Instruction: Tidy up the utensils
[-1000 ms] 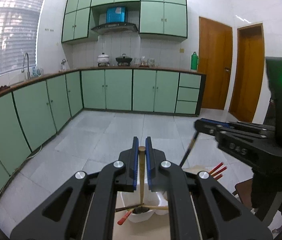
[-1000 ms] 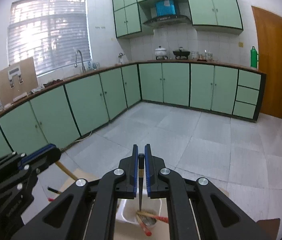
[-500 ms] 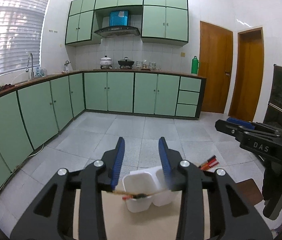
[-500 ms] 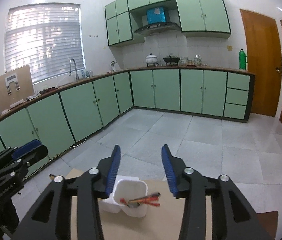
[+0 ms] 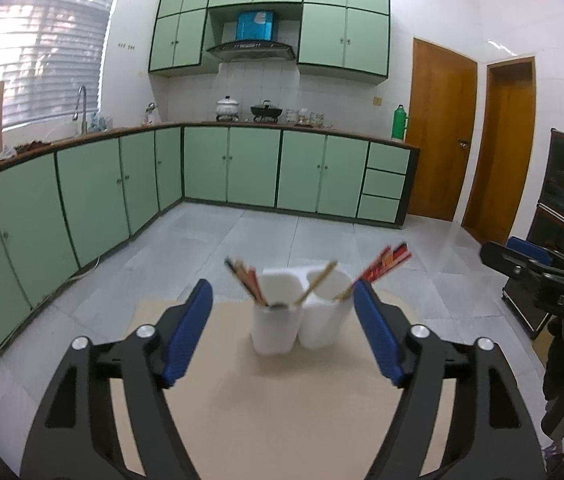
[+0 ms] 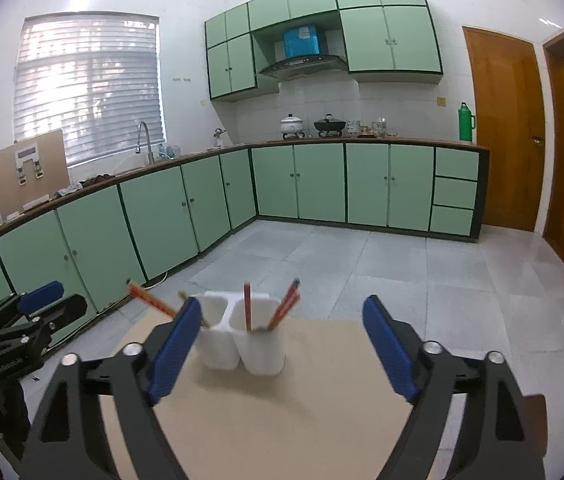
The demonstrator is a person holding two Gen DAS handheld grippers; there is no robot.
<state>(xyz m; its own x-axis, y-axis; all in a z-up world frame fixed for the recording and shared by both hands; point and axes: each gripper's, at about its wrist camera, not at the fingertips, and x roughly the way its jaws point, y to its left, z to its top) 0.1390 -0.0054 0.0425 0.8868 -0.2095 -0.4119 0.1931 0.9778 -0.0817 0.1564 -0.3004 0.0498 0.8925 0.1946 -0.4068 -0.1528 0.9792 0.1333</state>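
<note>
Left wrist: left gripper (image 5: 282,332) spread wide and empty now, chopstick dropped into the white holder (image 5: 302,320) ahead. Right gripper (image 6: 282,344) likewise (both backing off); sorting looks about finished.

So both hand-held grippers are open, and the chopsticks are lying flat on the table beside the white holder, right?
Not quite. Both the left hand-held gripper and right hand-held gripper are open, but the chopsticks stand inside the white holder, leaning out of its cups, as the right wrist view shows.

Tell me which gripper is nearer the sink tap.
Left. The left gripper sits on the tap side of the table; the right gripper is farther over, toward the doors.
</note>
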